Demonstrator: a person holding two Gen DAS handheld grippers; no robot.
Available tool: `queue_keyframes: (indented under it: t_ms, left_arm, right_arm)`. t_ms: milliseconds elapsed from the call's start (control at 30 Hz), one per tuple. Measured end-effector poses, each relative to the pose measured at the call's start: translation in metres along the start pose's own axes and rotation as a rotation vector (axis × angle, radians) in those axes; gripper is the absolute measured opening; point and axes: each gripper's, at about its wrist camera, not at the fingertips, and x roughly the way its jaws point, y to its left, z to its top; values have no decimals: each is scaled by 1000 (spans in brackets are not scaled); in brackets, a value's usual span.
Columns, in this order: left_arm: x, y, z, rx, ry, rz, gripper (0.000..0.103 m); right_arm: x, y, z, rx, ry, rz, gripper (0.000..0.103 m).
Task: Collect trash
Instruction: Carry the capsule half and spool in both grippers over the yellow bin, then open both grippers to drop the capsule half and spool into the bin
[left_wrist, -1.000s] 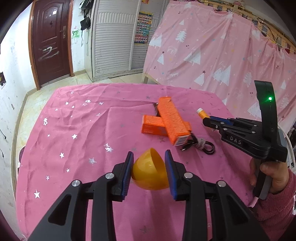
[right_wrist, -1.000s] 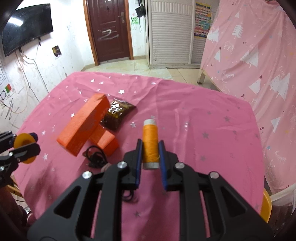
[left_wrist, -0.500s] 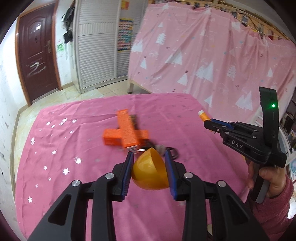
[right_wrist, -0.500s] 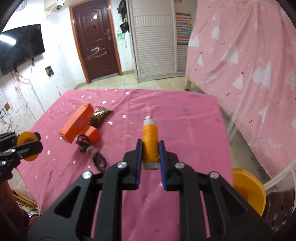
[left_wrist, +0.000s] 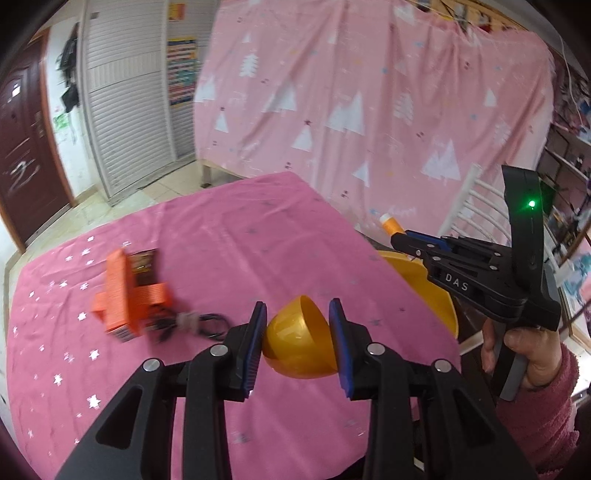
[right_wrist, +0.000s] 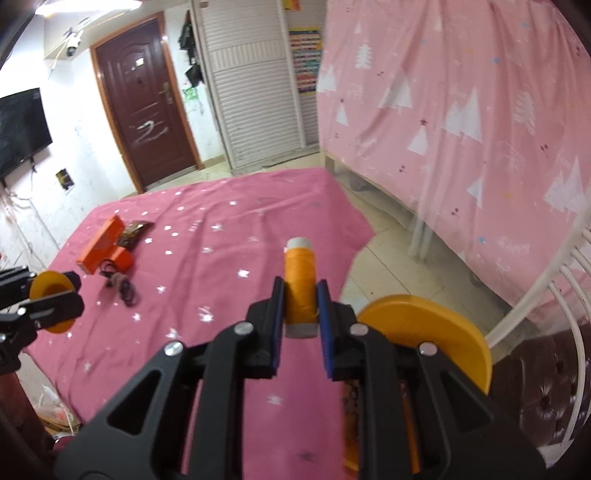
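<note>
My left gripper (left_wrist: 297, 338) is shut on a yellow plastic half-shell (left_wrist: 299, 345), held above the pink tablecloth (left_wrist: 221, 236) near its right side. My right gripper (right_wrist: 301, 295) is shut on an orange thread spool (right_wrist: 300, 280) with white ends, carried over the table's right edge. That same right gripper (left_wrist: 397, 238) shows in the left wrist view, gripped by a hand (left_wrist: 524, 349) in a pink sleeve. A yellow bin (right_wrist: 436, 332) stands just beyond the table's right edge, below the spool; its rim (left_wrist: 424, 280) also shows in the left wrist view.
Orange boxes (left_wrist: 125, 291), a dark snack wrapper (left_wrist: 142, 264) and a black cable (left_wrist: 192, 321) lie on the left of the table. A white chair (right_wrist: 546, 280) and a pink-curtained bed (right_wrist: 461, 110) stand to the right. A tiled floor gap (right_wrist: 388, 251) separates table and bed.
Both grippers have swung to the right with their loads. The boxes and cable slid to the left of both views, and the yellow bin has come into sight by the table's edge.
</note>
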Motion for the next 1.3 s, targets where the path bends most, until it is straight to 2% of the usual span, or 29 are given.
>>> queue_keyframes:
  t_ms: [400, 567, 700, 933, 1000, 1033, 1067, 1100, 1167, 1300]
  left_arm:
    - [39, -56, 21, 93, 71, -56, 28]
    - [55, -85, 38, 126, 88, -103, 28]
    - [76, -104, 57, 104, 112, -156, 28]
    - [126, -117, 78, -5, 201, -222, 29]
    - [134, -121, 78, -11, 215, -217, 30]
    - [136, -123, 78, -15, 219, -214, 32]
    - [139, -124, 79, -18, 224, -221, 41]
    - [141, -124, 79, -26, 226, -224, 51]
    - [142, -124, 80, -37, 219, -224, 61]
    - [139, -122, 80, -41, 206, -213, 64]
  right_arm:
    - [-2, -49, -18, 63, 22, -50, 17]
    - [2, -72, -30, 104, 51, -58, 17]
    - [7, -86, -37, 142, 72, -51, 17]
    - [11, -101, -45, 174, 98, -52, 17]
    - [11, -106, -46, 196, 100, -61, 26]
    - [10, -110, -46, 210, 97, -66, 44]
    - [9, -111, -47, 217, 93, -73, 56]
    - [7, -112, -47, 221, 88, -77, 56]
    - [5, -114, -47, 225, 81, -78, 56]
    - [4, -113, -47, 224, 74, -72, 56]
